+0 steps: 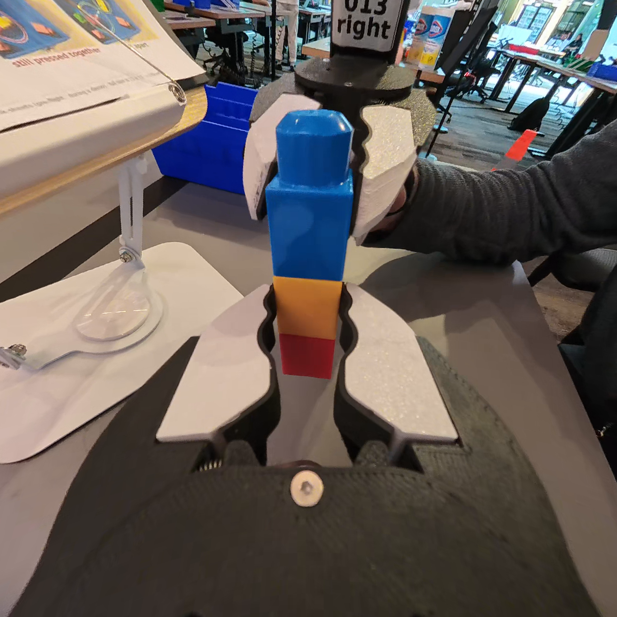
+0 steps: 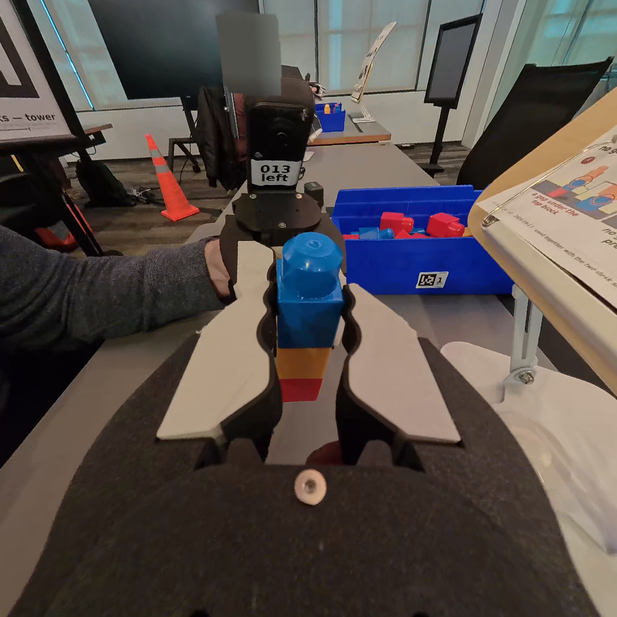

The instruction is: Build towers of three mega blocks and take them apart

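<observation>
A tower of three mega blocks stands upright between both grippers over the grey table (image 1: 450, 300). It has a blue block (image 1: 310, 227) on top, a yellow block (image 1: 307, 310) in the middle and a red block (image 1: 307, 357) at the bottom. My left gripper (image 1: 309, 293) is shut on the yellow block. My right gripper (image 2: 309, 297) faces it from the other side and is shut on the blue block (image 2: 309, 317). The right gripper's fingers (image 1: 384, 160) show behind the blue block in the left wrist view. The yellow block (image 2: 302, 362) and red block (image 2: 298, 389) show below in the right wrist view.
A blue bin (image 2: 427, 263) holding red and blue blocks stands at the table's back. A document stand (image 1: 83, 110) with printed sheets stands on a white base (image 1: 110, 300) beside the tower. A person's grey sleeve (image 1: 500, 207) rests at the table edge. An orange cone (image 2: 170, 187) is on the floor. My hands' fingertips stand some 4 centimetres from each other. My left gripper's tips are some 20 centimetres from the white base (image 1: 110, 300).
</observation>
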A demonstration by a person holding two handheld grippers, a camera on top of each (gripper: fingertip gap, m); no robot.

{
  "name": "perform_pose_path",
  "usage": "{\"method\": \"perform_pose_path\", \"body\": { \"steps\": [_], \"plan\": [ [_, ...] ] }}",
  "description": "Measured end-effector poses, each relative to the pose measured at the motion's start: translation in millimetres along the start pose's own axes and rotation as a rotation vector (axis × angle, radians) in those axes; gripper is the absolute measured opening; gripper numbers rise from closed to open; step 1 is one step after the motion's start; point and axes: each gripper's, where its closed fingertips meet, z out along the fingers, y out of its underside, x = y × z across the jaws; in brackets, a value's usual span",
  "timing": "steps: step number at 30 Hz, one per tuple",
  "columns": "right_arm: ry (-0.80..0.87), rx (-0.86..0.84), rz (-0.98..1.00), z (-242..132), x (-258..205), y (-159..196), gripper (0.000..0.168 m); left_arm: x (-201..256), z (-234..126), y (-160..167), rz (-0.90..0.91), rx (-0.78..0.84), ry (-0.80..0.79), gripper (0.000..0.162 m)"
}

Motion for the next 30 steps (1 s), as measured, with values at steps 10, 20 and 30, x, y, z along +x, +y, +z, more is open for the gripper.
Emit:
{"method": "perform_pose_path", "body": {
  "steps": [10, 20, 30],
  "plan": [
    [0.017, 0.009, 0.009, -1, 3, 0, 0.036, -3, 1, 0, 0.0, -0.013, -0.031, 0.035],
    [-0.006, 0.026, 0.025, -2, 0, -4, 0.036, 3, 0, -5, -0.042, 0.036, 0.035, 0.035],
    [0.147, 0.075, -0.026, -67, 17, -57, 0.036, -1, -15, -13, -0.061, 0.128, 0.024, 0.028]
  ]
}}
